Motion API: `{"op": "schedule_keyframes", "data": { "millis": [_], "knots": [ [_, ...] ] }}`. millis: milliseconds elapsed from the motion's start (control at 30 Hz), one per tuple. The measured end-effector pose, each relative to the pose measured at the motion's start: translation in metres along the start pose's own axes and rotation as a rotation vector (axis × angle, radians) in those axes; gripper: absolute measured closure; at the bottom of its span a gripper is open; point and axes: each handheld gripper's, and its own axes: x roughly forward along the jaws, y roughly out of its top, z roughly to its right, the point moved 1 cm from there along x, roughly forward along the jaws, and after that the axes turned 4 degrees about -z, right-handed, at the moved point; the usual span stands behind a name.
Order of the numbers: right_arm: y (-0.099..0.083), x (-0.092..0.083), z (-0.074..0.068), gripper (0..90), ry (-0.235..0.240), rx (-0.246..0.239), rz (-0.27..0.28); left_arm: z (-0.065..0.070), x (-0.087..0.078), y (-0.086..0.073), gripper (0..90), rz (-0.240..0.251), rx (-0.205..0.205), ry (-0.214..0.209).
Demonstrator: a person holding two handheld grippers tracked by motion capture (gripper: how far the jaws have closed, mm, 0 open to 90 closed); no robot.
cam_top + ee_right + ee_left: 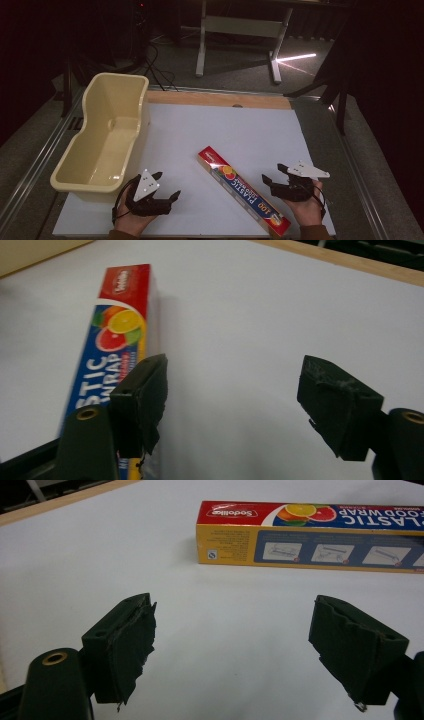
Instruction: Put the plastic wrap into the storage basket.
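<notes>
Plastic wrap box [243, 190] flat between two low, level claws, left [167, 186] and right [273, 172], both spread, empty.

high: overhead, fwd-down | gripper cams: low, close | shared: wrap box [243, 191]

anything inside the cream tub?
Nothing visible inside the cream tub: the high view shows a bare floor and inner walls. The near wall hides a strip of floor at the front. The plastic wrap box lies outside, on the white board.
</notes>
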Motion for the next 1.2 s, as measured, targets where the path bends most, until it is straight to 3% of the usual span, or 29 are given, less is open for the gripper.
{"op": "schedule_keyframes", "data": {
  "millis": [100,400,567,667,700,967,1200],
  "knots": [
    [0.007,0.004,-0.014,30.4,0.014,-0.037,-0.040,0.000,0.000,0.000,18.2,-0.001,-0.001,0.001],
    [0.026,0.015,-0.036,27.5,0.062,-0.121,-0.128,0.000,0.001,-0.001,18.2,-0.011,-0.004,-0.001],
    [0.042,0.026,-0.054,26.1,0.076,-0.197,-0.226,0.001,0.002,-0.001,18.3,-0.017,-0.001,-0.002],
    [0.046,0.031,-0.059,25.7,0.078,-0.209,-0.266,0.001,0.002,-0.002,18.4,-0.018,-0.002,-0.003],
    [0.050,0.036,-0.063,24.0,0.091,-0.229,-0.317,0.001,0.002,-0.002,18.3,-0.018,-0.005,-0.003],
    [0.057,0.058,-0.074,17.9,0.101,-0.269,-0.443,0.003,0.001,-0.002,18.5,-0.011,-0.003,-0.006],
    [0.056,0.075,-0.079,17.7,0.099,-0.297,-0.498,0.004,0.002,-0.002,18.5,-0.010,-0.002,-0.014]
  ]
}}
